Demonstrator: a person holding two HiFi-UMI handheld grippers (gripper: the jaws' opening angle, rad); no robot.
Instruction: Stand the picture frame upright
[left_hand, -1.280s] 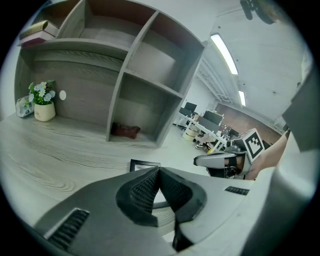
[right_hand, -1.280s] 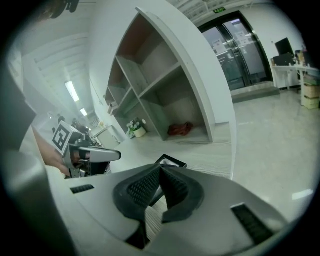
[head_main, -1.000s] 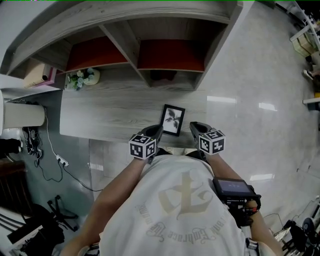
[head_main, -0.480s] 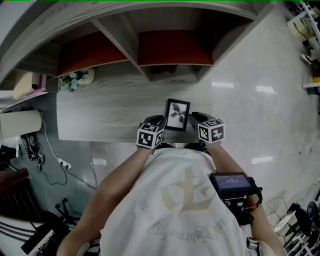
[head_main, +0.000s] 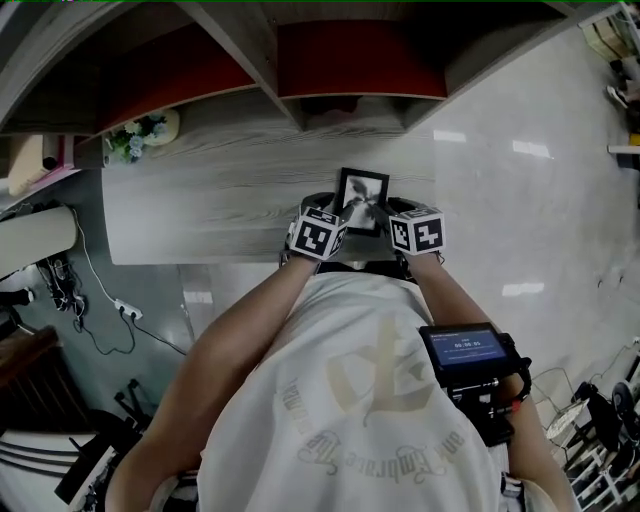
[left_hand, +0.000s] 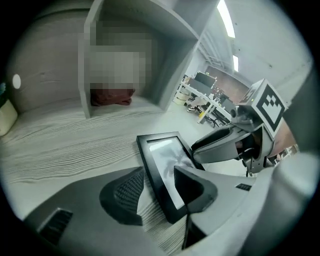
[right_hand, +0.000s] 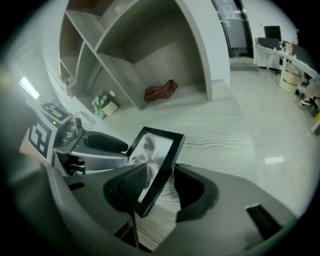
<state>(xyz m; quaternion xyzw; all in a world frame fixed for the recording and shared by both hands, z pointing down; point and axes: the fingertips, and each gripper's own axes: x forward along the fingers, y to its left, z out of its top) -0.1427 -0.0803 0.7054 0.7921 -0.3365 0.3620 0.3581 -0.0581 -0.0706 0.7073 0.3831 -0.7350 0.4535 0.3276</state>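
Observation:
A black picture frame (head_main: 362, 197) with a leaf print lies face up near the front edge of the pale wooden desk (head_main: 200, 200). My left gripper (head_main: 335, 208) is at its left side and my right gripper (head_main: 390, 208) at its right side. In the left gripper view the frame (left_hand: 165, 165) has its near corner between the opening jaws of the left gripper (left_hand: 160, 187), with bare wood showing beside the left pad. In the right gripper view the frame (right_hand: 157, 155) sits between the opening jaws of the right gripper (right_hand: 162, 190), with a gap at the right pad.
Open shelf compartments stand behind the desk, and one holds a red cloth (right_hand: 161, 91). A small flower pot (head_main: 140, 135) is at the desk's back left. Cables (head_main: 100, 290) lie on the floor to the left. A black device with a screen (head_main: 465, 348) is at the person's right arm.
Both grippers have moved forward from the desk's front edge to the frame's two sides. Their jaws now straddle its edges.

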